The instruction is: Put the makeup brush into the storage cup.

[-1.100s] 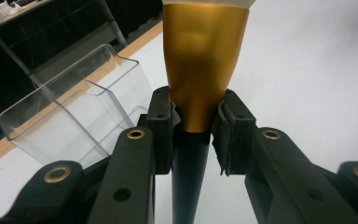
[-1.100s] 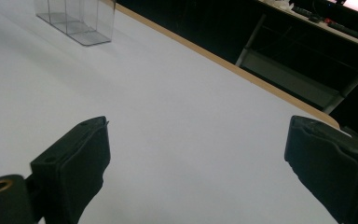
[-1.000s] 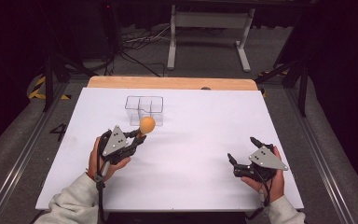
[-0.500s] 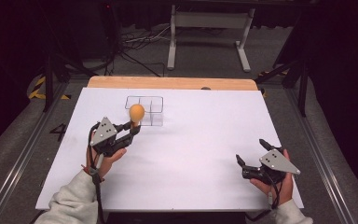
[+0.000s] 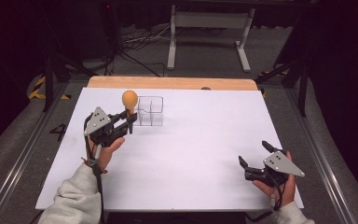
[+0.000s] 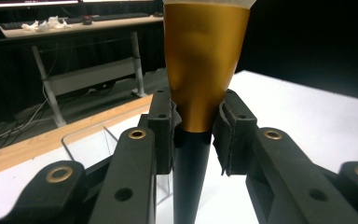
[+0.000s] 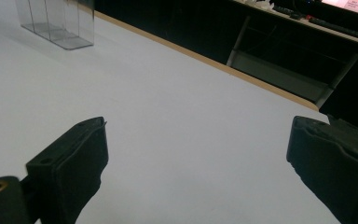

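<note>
A brush-like tool with a round orange head [image 5: 129,99], a gold cone [image 6: 205,65] and a tapering black handle [image 6: 190,177] stands upright in my left gripper [image 5: 129,117]. That gripper is shut on it, and its pads [image 6: 164,123] press where the cone meets the handle. It hangs above the table, just left of a clear divided container [image 5: 150,111], whose rim [image 6: 86,135] lies behind the jaws. My right gripper [image 5: 254,153] rests low near the front right corner, open, with bare tabletop between its fingers [image 7: 81,154].
The white tabletop [image 5: 196,140] has a wooden strip [image 5: 168,83] along its far edge. The clear container [image 7: 56,21] is far off at the upper left of the right gripper view. Desk legs and cables stand on the dark floor beyond.
My left gripper has carried the tool to the left and upward, from in front of the container to its left side. The right hand has shifted slightly to the right.
</note>
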